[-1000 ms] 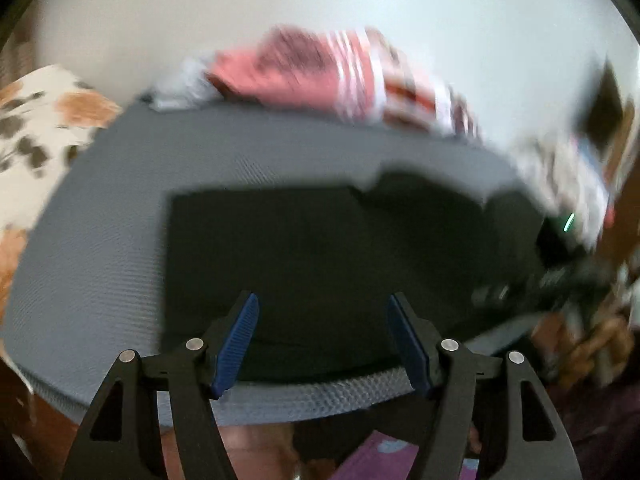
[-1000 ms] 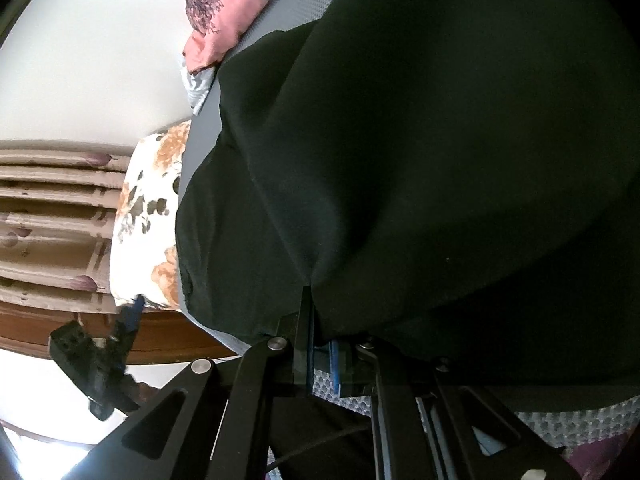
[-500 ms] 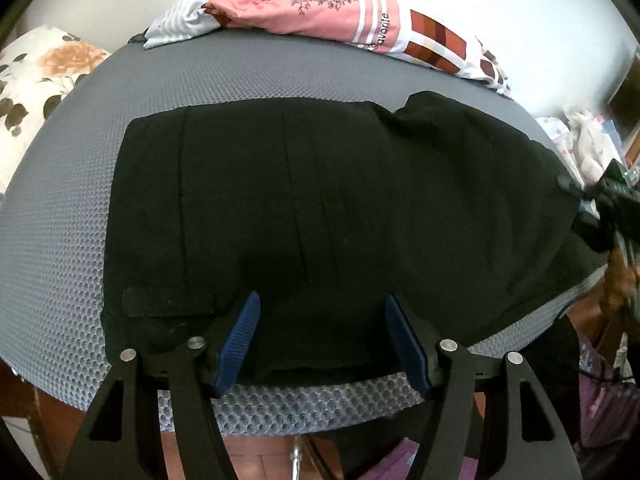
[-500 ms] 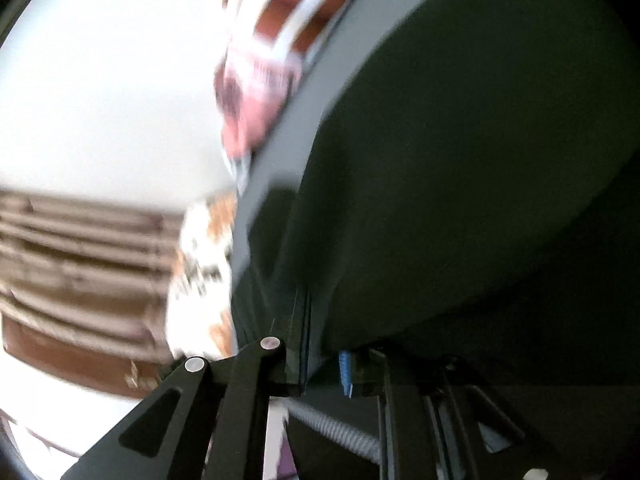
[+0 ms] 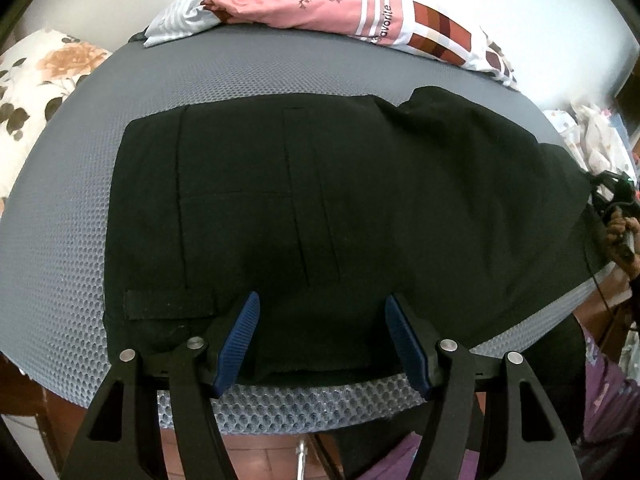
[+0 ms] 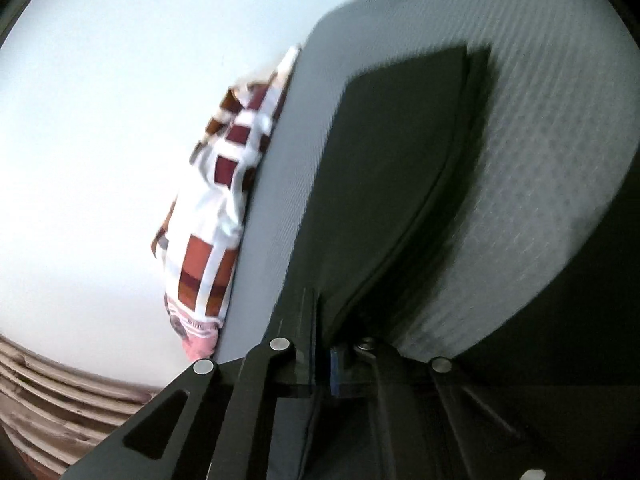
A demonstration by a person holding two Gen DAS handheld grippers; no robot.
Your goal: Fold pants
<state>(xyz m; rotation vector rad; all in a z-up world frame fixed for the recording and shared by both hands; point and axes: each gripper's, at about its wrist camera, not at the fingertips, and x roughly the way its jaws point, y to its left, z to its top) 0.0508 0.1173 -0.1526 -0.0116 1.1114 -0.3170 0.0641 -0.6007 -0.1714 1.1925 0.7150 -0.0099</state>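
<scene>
One pair of black pants (image 5: 320, 208) lies spread flat on the grey mesh table (image 5: 68, 240). One pink and white cloth (image 5: 340, 4) sits at the far edge, and one flowery pillow (image 5: 36, 76) is off to the side. The left gripper (image 5: 322, 340) hovers over the near hem — jaws partly open, holding nothing. The right gripper (image 6: 322, 364) has its jaws pinched tight on the pants' edge.

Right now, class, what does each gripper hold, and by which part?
The right gripper is shut on the black pants, pinching an edge of the cloth. The left gripper holds nothing, its jaws open above the pants.
</scene>
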